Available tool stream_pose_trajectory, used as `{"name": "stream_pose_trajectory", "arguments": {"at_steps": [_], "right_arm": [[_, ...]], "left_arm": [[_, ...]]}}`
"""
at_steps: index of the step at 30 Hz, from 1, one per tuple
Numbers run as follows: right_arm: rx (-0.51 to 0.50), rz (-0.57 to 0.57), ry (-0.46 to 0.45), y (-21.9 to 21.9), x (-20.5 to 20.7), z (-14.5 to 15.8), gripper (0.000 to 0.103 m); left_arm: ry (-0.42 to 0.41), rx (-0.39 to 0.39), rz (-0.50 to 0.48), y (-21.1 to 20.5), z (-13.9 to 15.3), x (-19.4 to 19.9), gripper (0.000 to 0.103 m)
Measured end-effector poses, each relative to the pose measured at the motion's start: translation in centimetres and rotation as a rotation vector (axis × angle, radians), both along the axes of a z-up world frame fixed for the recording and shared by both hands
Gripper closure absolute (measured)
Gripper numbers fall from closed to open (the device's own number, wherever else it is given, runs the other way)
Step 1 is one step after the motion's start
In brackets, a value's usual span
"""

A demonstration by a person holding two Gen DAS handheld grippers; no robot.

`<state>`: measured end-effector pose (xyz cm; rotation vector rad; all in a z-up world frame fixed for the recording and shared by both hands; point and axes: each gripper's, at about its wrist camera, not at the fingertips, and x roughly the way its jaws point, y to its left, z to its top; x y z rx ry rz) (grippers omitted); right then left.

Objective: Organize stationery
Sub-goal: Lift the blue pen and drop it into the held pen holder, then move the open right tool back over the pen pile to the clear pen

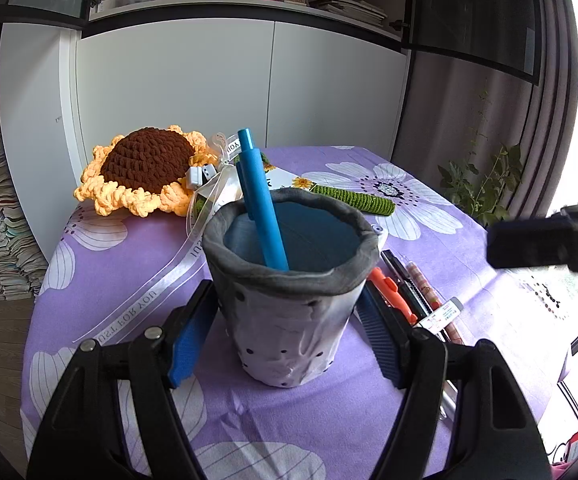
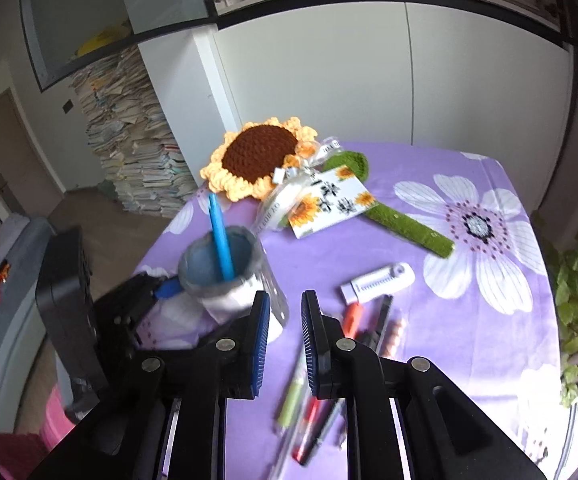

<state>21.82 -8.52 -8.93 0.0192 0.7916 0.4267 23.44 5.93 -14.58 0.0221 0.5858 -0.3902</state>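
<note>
Left gripper (image 1: 289,320) clenched on the grey pen holder (image 1: 289,300), pads pressed to both its sides, upright on the purple flowered tablecloth (image 1: 129,248). Blue pen (image 1: 263,204) stands tilted inside the holder. Right gripper (image 2: 285,336) closed, nothing between its pads, above the loose pens (image 2: 309,412) just right of the holder. Crocheted sunflower (image 1: 145,168) lies behind the holder.

Grey fabric pen holder (image 1: 289,304), blue lining, upright on tabletop (image 1: 249,420). One blue pen (image 1: 261,204) leans inside it. Right of holder: loose pens (image 2: 353,344) lying flat, white correction tape (image 2: 379,280) just beyond.
</note>
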Motion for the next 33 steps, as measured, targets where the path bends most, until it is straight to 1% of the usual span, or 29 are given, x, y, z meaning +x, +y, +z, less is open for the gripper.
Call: {"name": "stream_pose_trajectory", "arguments": {"at_steps": [5, 9, 12, 17, 20, 25, 28, 30, 33], "right_arm": [[-0.064, -0.025, 0.125, -1.5, -3.3, -3.5, 0.088], [-0.060, -0.022, 0.229, -1.5, -5.2, -6.3, 0.088], [-0.085, 0.010, 0.264, -0.5, -6.8, -7.9, 0.088], [-0.130, 0.039, 0.264, 0.6, -8.3, -9.2, 0.088], [-0.184, 0.024, 0.252, 0.9, -8.5, -9.8, 0.088], [-0.180, 0.016, 0.229, 0.8, -8.6, -9.8, 0.087], [-0.206, 0.016, 0.216, 1.1, -9.1, -9.7, 0.088], [-0.188, 0.009, 0.224, 0.7, -9.2, -9.5, 0.088], [-0.142, -0.024, 0.186, -1.2, -9.8, -7.9, 0.089]], "left_arm": [[0.000, -0.001, 0.000, 0.0, 0.0, 0.0, 0.033], [0.000, -0.001, 0.000, -0.1, 0.0, 0.0, 0.033], [0.000, 0.000, 0.000, -0.1, 0.0, 0.0, 0.033], [0.000, 0.000, 0.000, 0.0, 0.0, 0.0, 0.032], [0.001, 0.000, 0.000, -0.1, 0.0, 0.0, 0.032], [0.005, 0.000, 0.001, 0.0, -0.1, -0.1, 0.032], [0.005, 0.000, 0.001, 0.0, -0.1, 0.0, 0.032], [0.005, 0.000, 0.001, 0.0, -0.1, 0.0, 0.032], [0.005, 0.000, 0.001, 0.0, -0.1, 0.0, 0.032]]}}
